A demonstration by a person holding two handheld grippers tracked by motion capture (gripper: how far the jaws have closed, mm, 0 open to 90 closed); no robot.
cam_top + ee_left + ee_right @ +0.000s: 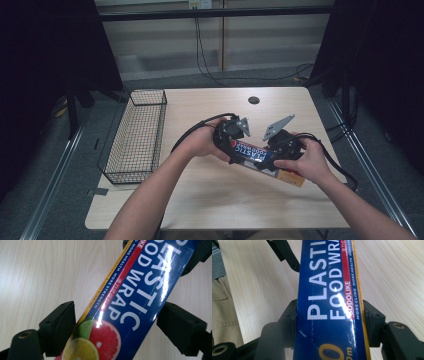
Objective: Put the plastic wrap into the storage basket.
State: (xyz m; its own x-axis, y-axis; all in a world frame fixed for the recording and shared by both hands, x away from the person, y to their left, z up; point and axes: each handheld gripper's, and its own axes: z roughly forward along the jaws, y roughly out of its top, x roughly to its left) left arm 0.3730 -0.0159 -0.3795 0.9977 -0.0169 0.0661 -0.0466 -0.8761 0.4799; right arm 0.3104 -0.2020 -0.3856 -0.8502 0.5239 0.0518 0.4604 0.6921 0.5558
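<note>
At the table's (pixel 200 200) nine o'clock edge stands an empty wire basket (pixel 137 132). Right of centre, at about four o'clock, a long box of plastic wrap (pixel 260 156) is held between both claws. The left claw (pixel 231 146) brackets the fruit-printed end, jaws not yet pressing. The right claw (pixel 286 150) is clamped on the other end. The box looks light, stiff and glossy, likely slippery and easily dented; gripping its narrow sides near both ends seems safest.
</note>
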